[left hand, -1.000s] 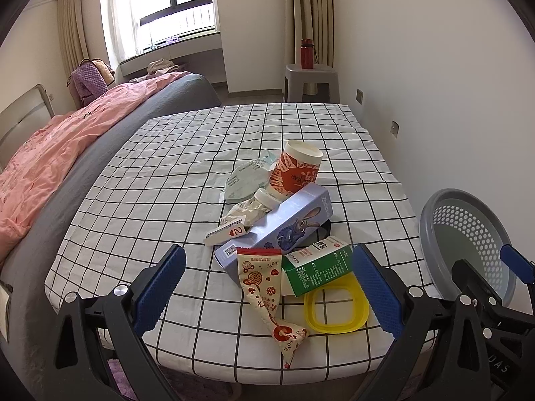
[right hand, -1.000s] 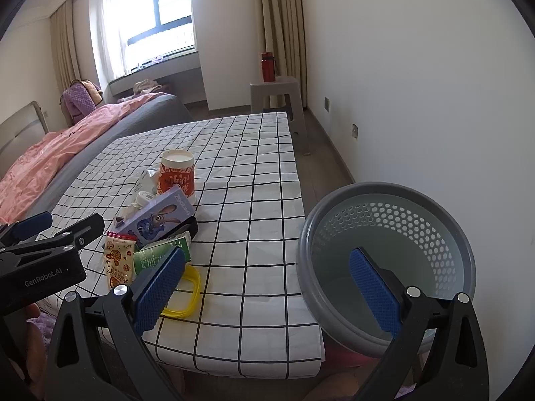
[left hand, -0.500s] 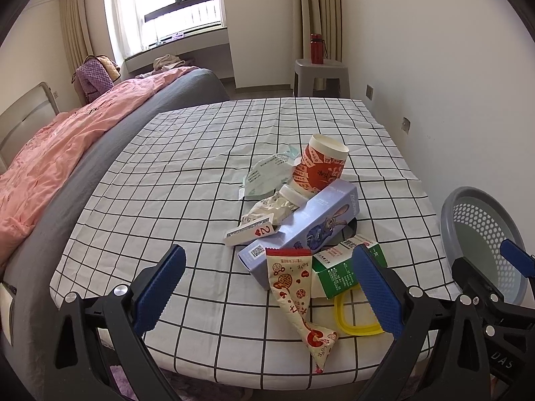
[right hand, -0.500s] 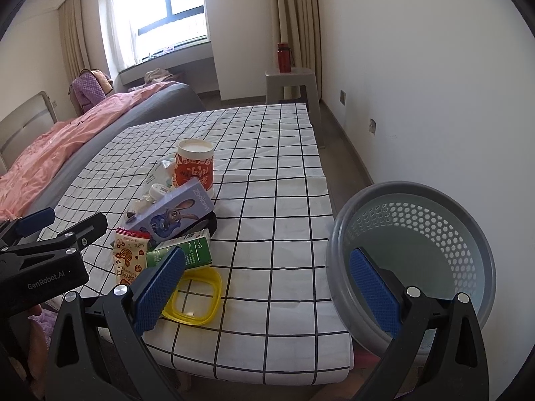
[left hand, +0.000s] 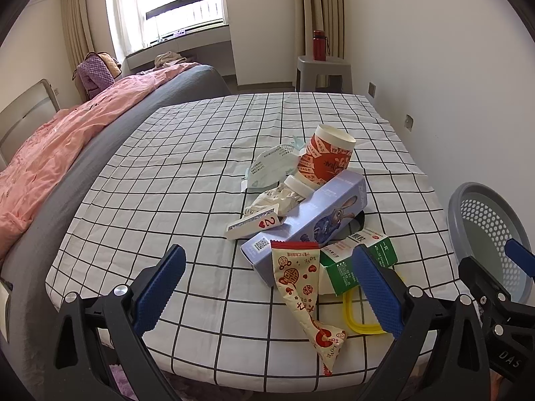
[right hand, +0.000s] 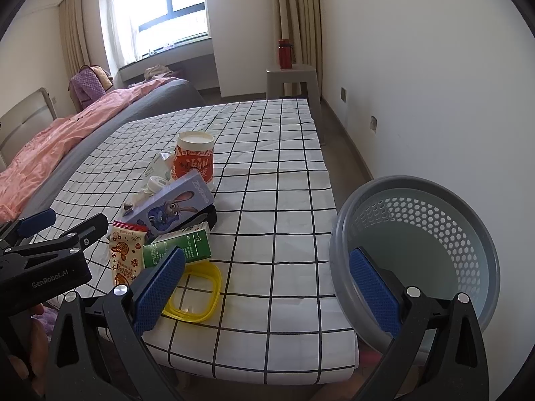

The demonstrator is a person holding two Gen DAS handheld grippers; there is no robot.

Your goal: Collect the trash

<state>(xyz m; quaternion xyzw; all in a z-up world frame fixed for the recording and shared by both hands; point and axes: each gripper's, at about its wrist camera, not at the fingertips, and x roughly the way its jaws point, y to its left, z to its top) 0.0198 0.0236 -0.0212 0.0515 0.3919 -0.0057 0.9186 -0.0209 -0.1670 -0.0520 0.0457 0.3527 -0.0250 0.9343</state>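
Lately drawn nearer the trash heap: left claw [left hand: 267,287] wide open, holding nothing, snack wrapper [left hand: 301,287] lying just ahead between its jaws, green carton [left hand: 364,264] by the right jaw. Right claw [right hand: 267,290] likewise gaping and empty, yellow ring [right hand: 194,295] beside its left jaw, grey basket [right hand: 418,250] just ahead to its right. Probably nothing binned yet; first pick apparently imminent.
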